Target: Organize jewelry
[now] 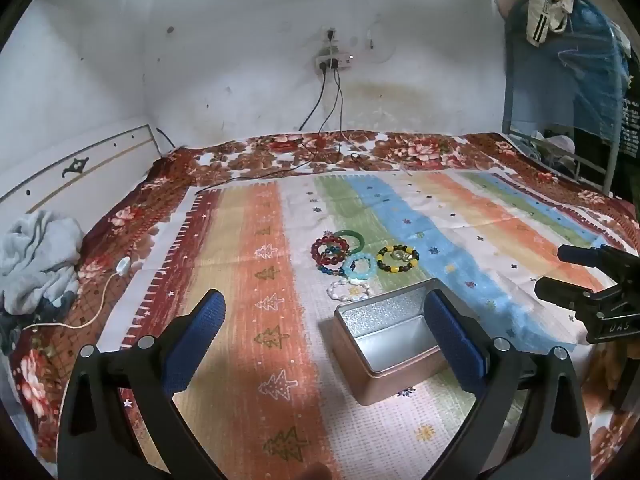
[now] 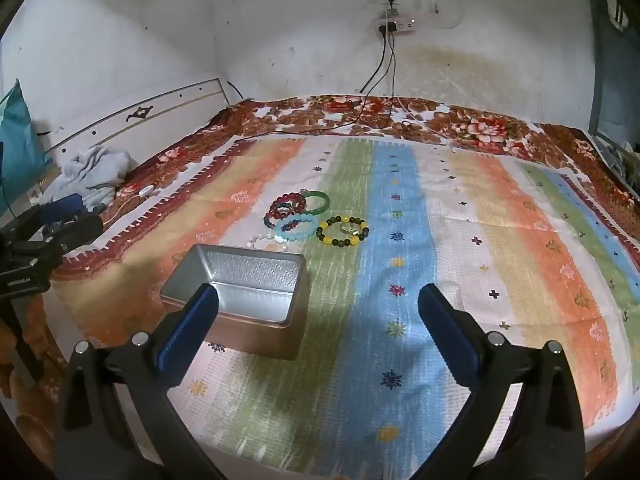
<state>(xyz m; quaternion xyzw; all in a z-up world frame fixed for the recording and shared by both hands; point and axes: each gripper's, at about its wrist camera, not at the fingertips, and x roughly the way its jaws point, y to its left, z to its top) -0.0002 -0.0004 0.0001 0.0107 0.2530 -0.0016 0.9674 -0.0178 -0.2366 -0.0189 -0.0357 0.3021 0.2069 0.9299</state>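
Note:
Several bracelets lie in a cluster on the striped cloth: a dark red bead one (image 1: 330,247) (image 2: 289,204), a green bangle (image 1: 352,237) (image 2: 319,202), a light blue one (image 1: 359,267) (image 2: 295,228), a yellow-and-dark bead one (image 1: 398,259) (image 2: 342,231), and a white bead one (image 1: 349,290) (image 2: 269,241). An open, empty metal tin (image 1: 390,334) (image 2: 244,290) stands in front of them. My left gripper (image 1: 324,312) is open and empty, above the cloth near the tin. My right gripper (image 2: 318,300) is open and empty, to the right of the tin.
A striped cloth (image 2: 460,240) covers a floral bedspread (image 1: 360,148). Cables (image 1: 320,152) run from a wall power strip (image 1: 332,62) onto the bed. A grey garment (image 1: 36,252) and a white corded switch (image 1: 123,265) lie at the left. A bed frame (image 1: 560,92) stands at the right.

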